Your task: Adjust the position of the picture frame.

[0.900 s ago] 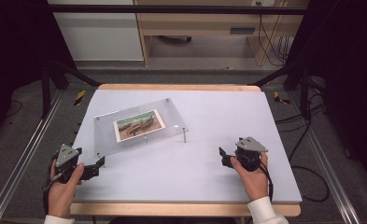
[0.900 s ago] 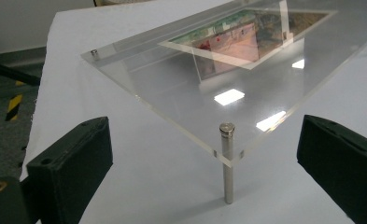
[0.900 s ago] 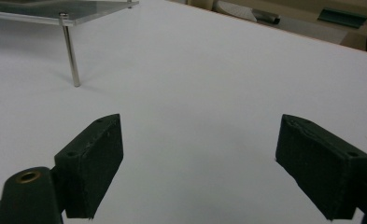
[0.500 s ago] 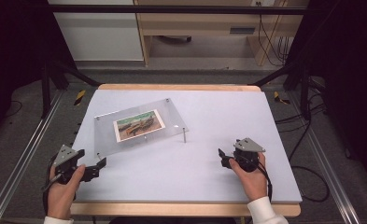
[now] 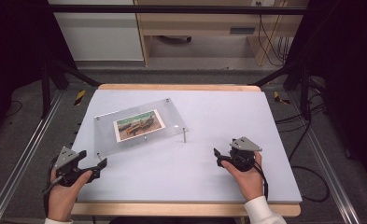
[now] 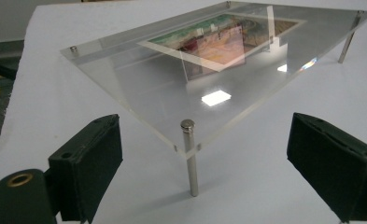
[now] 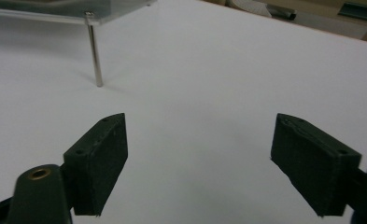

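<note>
Because the clear plate [image 5: 139, 126] on thin metal legs looks stiff, slick and scratch-prone, it is probably best gripped by its edge, while the left gripper [image 5: 91, 164] near its corner and the right gripper [image 5: 222, 157] beyond its right leg both stand released and empty.

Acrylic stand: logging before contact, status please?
Left gripper open, near stand's front leg. Right gripper open, apart. Acrylic stand upright on table, photo inside. Nothing in the way.

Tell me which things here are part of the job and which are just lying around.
Part of the job:
- clear acrylic plate on metal standoff legs
- picture under it
- left tool, open
- right tool, open

Lying around:
- floor cables
- wooden desk behind
</note>
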A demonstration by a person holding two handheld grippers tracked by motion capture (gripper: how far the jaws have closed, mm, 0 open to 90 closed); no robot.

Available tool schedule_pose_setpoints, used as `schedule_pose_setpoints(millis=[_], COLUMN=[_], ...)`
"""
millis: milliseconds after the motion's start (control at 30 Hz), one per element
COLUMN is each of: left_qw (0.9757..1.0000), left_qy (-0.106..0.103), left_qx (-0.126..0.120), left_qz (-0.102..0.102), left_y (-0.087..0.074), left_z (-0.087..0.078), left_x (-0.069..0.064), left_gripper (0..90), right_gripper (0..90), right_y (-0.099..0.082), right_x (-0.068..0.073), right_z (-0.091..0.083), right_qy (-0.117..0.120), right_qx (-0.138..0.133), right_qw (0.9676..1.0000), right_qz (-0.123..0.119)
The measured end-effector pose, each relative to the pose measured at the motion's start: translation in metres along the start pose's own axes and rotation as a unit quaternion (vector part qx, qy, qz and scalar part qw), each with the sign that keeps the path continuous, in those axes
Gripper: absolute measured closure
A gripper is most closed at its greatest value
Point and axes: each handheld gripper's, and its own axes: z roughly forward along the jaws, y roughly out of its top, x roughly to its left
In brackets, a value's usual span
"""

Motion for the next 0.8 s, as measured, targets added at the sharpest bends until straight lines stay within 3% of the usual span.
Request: schedule_pose_setpoints(millis=[100,300,467,567,800], left_qw=[0.9999,0.9997,0.9997,0.9997,0.9998], left_qy=[0.006,0.018,0.019,0.018,0.017], left_qx=[0.009,0.011,0.010,0.011,0.007], left_qz=[0.011,0.012,0.010,0.010,0.011], left_y=[-0.001,-0.003,-0.004,-0.004,-0.004], left_z=[0.002,0.002,0.002,0.003,0.004], left_x=[-0.003,-0.003,-0.002,-0.002,-0.002], left_gripper=[11.3,13.5,16.3,17.0,19.4], right_gripper=[26.0,28.2,49.6,57.7,63.4], right_y=[0.010,0.027,0.035,0.038,0.045], right_x=[0.016,0.041,0.052,0.057,0.062], right_z=[0.009,0.042,0.073,0.088,0.105], right_qy=[0.019,0.064,0.094,0.095,0.099], right_qx=[-0.008,0.011,0.021,0.023,0.016], right_qw=[0.9997,0.9967,0.9949,0.9949,0.9948], right_qz=[-0.012,-0.048,-0.029,-0.025,-0.017])
